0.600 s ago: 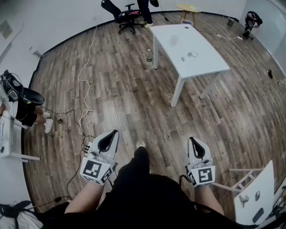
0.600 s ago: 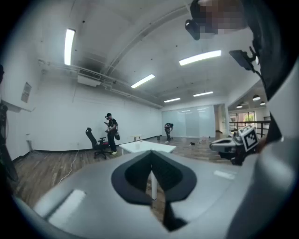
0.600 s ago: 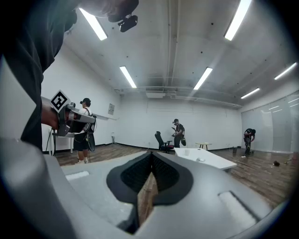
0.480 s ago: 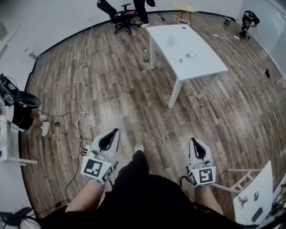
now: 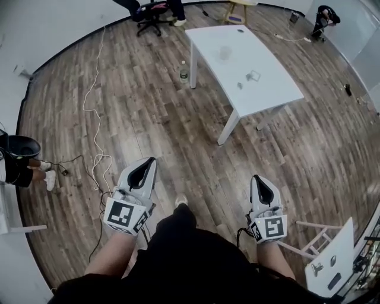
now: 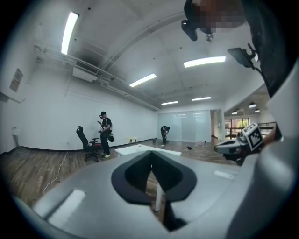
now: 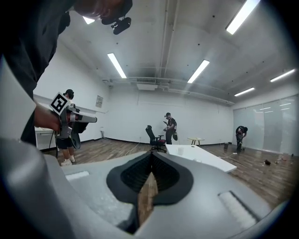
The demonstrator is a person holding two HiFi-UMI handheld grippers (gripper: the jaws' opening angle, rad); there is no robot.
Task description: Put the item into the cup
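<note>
Plainly the work has not begun. The wooden floor (image 5: 160,124) takes up most of the head view, and the person stands on its near part, well apart from the white table (image 5: 267,89) at the far right. That table is the goal: on its far half stands the cup (image 5: 224,52), pale and see-through. Nearer on the top lie a small clear item (image 5: 253,75) and a darker speck (image 5: 240,85). Which of the two is meant I cannot say; both are too small here.

An office chair (image 5: 151,9) stands at the far edge, and a white cable (image 5: 92,119) trails down the left side. A bottle (image 5: 184,72) stands on the floor just beside the table's far left leg.

The left gripper (image 5: 145,169) and right gripper (image 5: 259,185) are carried low and roughly level in front of the body. This looks like a walking posture, not a reach. In each gripper view the jaws are together with nothing between them, only floor and table leg showing behind.

The way to the table's near long edge is open boards. The cable lies off to the left, and a second white surface (image 5: 329,267) sits near the right side, clear of a straight approach.
</note>
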